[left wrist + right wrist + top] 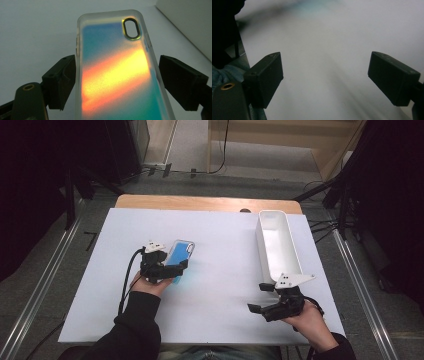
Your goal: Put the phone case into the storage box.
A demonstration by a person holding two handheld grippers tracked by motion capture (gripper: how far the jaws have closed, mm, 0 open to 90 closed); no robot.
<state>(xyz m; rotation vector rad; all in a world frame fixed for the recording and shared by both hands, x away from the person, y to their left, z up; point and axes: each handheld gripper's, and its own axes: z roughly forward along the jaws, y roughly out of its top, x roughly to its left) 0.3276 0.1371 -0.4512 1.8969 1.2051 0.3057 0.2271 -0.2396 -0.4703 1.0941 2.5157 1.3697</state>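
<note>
A clear phone case (180, 254) with an iridescent blue and orange back and an oval camera hole sits between the jaws of my left gripper (172, 261), left of the table's middle. In the left gripper view, the case (115, 70) runs lengthwise away from me and the left gripper (117, 72) is shut on its long edges. My right gripper (258, 297) hovers near the front right of the white sheet. In the right gripper view, the right gripper (325, 75) stands open with only the bare sheet between its jaws.
A long white bin (262, 250) lies empty at the right, just beyond my right gripper; its wall (190, 22) shows in the left gripper view. A white sheet (225, 310) covers the wooden table (207, 202). Dark stands and cables flank the table.
</note>
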